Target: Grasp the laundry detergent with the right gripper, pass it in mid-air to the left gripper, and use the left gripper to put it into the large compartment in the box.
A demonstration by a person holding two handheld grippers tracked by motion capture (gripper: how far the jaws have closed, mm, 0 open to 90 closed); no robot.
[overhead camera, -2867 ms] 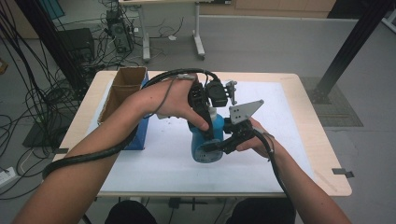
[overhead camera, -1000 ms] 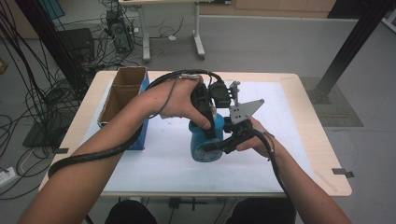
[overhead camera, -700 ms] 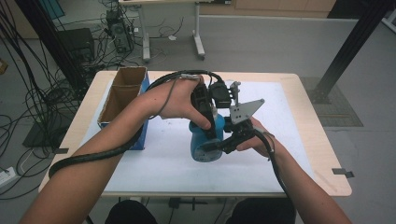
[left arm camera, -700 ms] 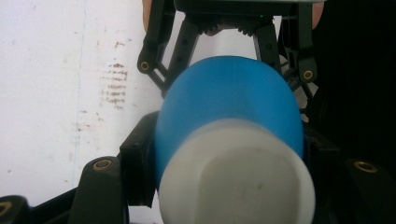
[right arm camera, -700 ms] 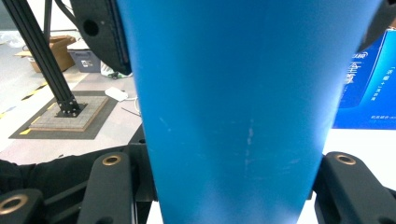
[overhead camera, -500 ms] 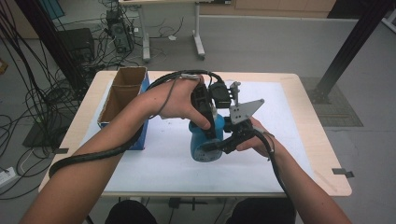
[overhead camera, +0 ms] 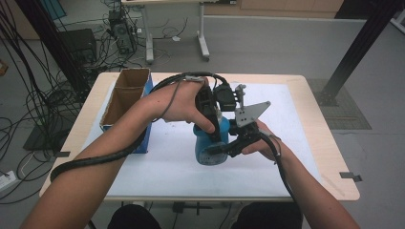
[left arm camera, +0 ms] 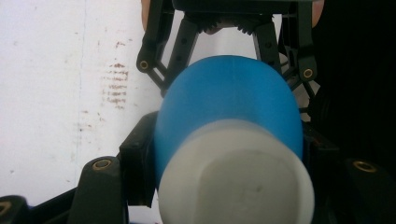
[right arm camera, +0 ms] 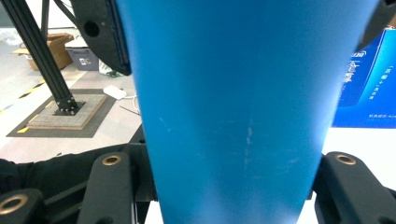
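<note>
A blue bottle with a white cap stands upright on the white mat at the table's middle. My left gripper comes down on it from above and is shut on its top, a jaw on each side just below the cap. My right gripper reaches in level from the right and is shut on the bottle's blue body, low down, its jaws pressed on both sides. In the left gripper view the right gripper's linkage clasps the bottle farther down.
An open cardboard box with a blue printed side stands at the table's left rear. The wooden table edge rims the mat. A black frame post rises at the right rear. Cables lie on the floor at the left.
</note>
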